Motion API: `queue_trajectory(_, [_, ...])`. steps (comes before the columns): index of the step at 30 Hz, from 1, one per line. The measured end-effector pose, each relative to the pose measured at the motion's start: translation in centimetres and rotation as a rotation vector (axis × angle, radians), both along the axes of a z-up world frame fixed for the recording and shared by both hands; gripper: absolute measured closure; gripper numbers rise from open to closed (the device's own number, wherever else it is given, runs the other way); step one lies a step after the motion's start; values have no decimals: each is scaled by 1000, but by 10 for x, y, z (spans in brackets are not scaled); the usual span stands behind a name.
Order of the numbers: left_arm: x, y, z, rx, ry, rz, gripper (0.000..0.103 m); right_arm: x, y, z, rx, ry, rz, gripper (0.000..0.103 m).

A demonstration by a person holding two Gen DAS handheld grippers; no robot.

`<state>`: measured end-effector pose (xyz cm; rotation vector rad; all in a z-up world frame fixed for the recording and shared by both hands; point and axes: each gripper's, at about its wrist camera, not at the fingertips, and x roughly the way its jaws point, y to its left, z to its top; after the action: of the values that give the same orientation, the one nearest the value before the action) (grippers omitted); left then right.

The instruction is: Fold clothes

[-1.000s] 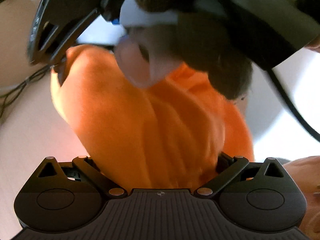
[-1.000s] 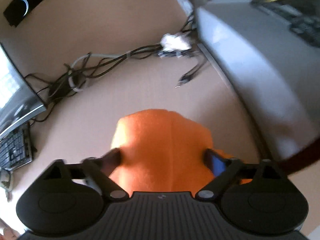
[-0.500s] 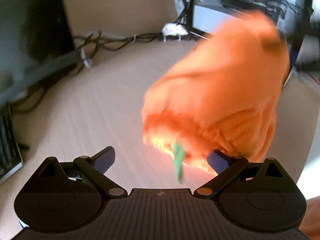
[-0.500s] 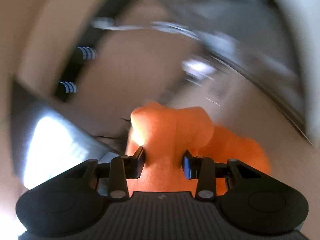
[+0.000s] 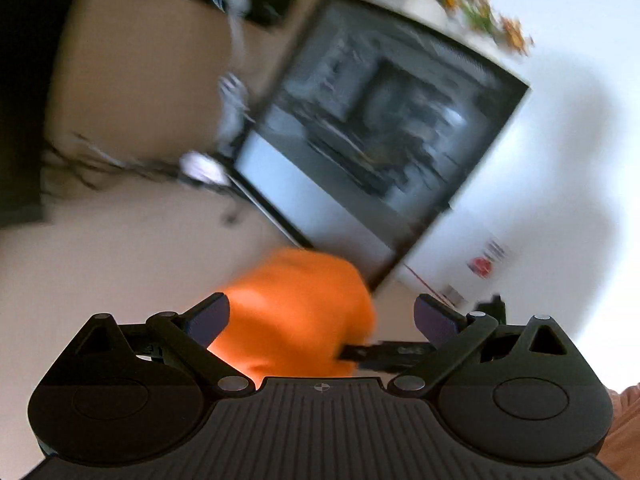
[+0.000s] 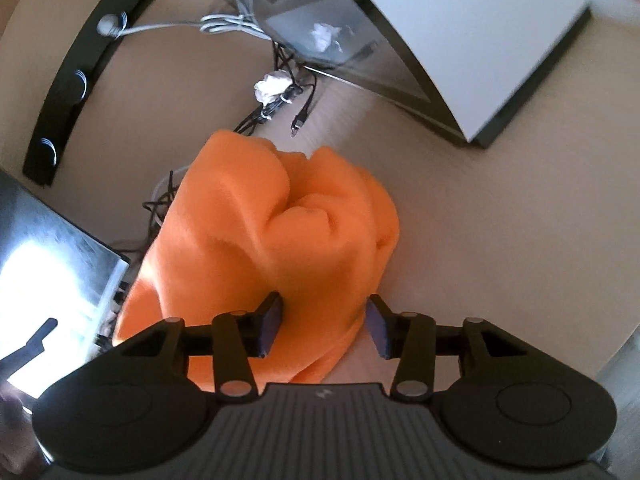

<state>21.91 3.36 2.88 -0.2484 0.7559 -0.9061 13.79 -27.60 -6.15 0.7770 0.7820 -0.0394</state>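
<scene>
The orange garment (image 6: 280, 232) is bunched into a thick wad above the tan table (image 6: 500, 240). My right gripper (image 6: 322, 326) has this wad between its pads. The left pad sinks into the fabric and the right pad meets its edge, while the jaws are opening. In the blurred left wrist view my left gripper (image 5: 322, 316) stands wide open. A lump of the orange garment (image 5: 296, 312) sits low between its fingers, close to the left finger (image 5: 208, 316) and well clear of the right one. A dark bar (image 5: 384, 354) pokes in beside the cloth.
A monitor (image 5: 380, 128) stands tilted ahead in the left wrist view. A white-backed screen (image 6: 460, 32), a tangle of cables (image 6: 276, 100), a black bar (image 6: 76, 80) along the table's back and a bright screen (image 6: 52, 272) at left surround the garment. A hand (image 5: 624, 428) shows at lower right.
The left gripper rolled and rose, so its view swung from the table up to the monitor; the orange cloth dropped low between its fingers. The right gripper's jaws narrowed onto the garment.
</scene>
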Motion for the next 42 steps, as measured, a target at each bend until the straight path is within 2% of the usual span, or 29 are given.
queue_trajectory(2, [6,-27,-30,66,93,-27,2,-1,0,9,-48,11,20,49])
queue_trajectory(4, [11,-49,-59,140,183,-45,2,-5,-1,22,-108,19,41,48])
queue_trajectory(6, [8,-64,-74,216,168,-55,2,-13,-3,42,-188,18,59,48])
queue_trajectory(8, [1,-73,-77,265,110,-68,2,-20,1,71,-260,-41,76,47])
queue_trajectory(11, [-3,-77,-78,275,88,-81,1,-20,17,114,-366,-184,130,47])
queue_trajectory(13, [-4,-72,-77,268,92,-76,1,-7,32,126,-409,-252,170,47])
queue_trajectory(14, [-4,-69,-76,263,96,-73,1,4,38,124,-417,-252,190,47])
queue_trajectory(16, [-7,-63,-75,254,105,-63,1,28,43,105,-401,-188,221,47])
queue_trajectory(19, [-8,-52,-71,219,131,-53,1,47,33,47,-403,-28,199,45])
queue_trajectory(20, [-8,-49,-70,202,144,-55,1,45,24,32,-347,-10,167,44])
queue_trajectory(22, [-3,-44,-64,170,163,-62,1,37,17,26,-294,-30,140,43])
queue_trajectory(23, [-2,-40,-57,147,164,-68,1,35,17,27,-299,-36,139,43])
queue_trajectory(27, [11,-27,-31,90,80,-17,1,28,20,27,-309,-25,132,42])
queue_trajectory(29, [20,-26,-28,115,67,35,1,22,24,28,-310,-11,120,39])
queue_trajectory(32, [31,-37,-41,188,88,72,1,16,28,24,-334,8,146,34])
queue_trajectory(36, [26,-45,-62,246,123,67,1,29,33,19,-358,9,208,31])
queue_trajectory(38, [22,-35,-67,253,134,96,1,46,42,18,-374,-13,282,30])
queue_trajectory(42, [11,5,-73,278,172,227,1,89,79,16,-417,-66,460,27])
